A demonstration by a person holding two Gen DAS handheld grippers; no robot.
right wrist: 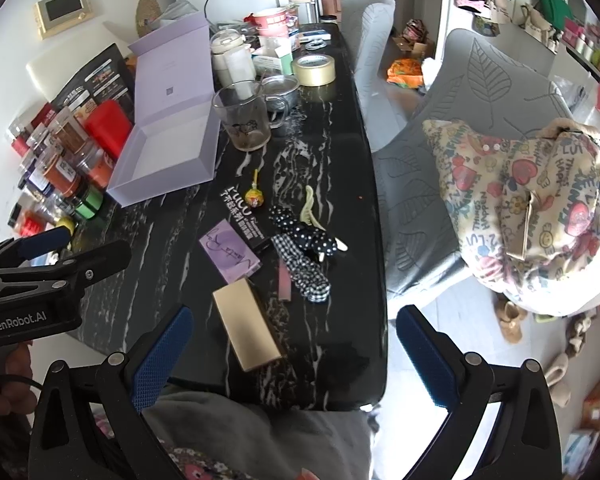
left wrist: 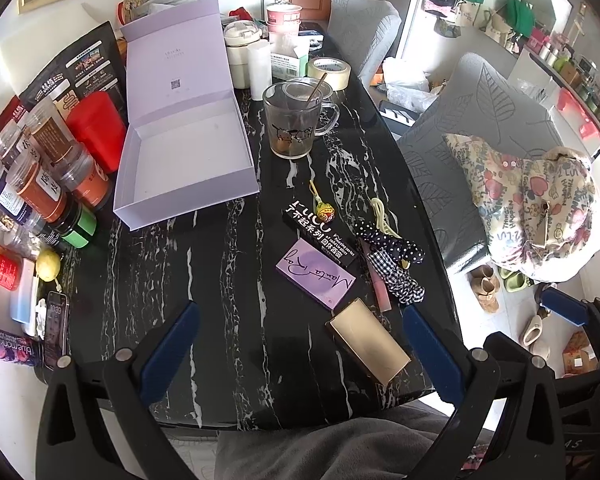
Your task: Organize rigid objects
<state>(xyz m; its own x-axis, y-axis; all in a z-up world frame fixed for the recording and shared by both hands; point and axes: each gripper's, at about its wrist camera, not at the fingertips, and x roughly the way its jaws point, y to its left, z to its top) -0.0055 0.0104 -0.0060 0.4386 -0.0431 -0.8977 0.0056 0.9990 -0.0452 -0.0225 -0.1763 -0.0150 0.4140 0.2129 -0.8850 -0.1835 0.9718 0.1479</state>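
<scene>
Both grippers — left gripper (left wrist: 300, 344) and right gripper (right wrist: 292, 352) — hang wide apart, holding nothing, above the black marble table (left wrist: 220, 280); gold box (left wrist: 368, 346) lies nearest, beside the purple card (left wrist: 316, 276) — lilac box (left wrist: 184, 156) stands open

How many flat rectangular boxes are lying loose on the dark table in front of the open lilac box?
3. The gold box lies nearest the table's front edge, the purple box just beyond it, and the black box farther back, beside the purple one. Nothing appears to hide more.

"GenRobot.AI" on left gripper body (right wrist: 18, 322); "bluemonkey" on near-left can (left wrist: 10, 346); "Manta Ray" on purple card (left wrist: 315, 276).
</scene>
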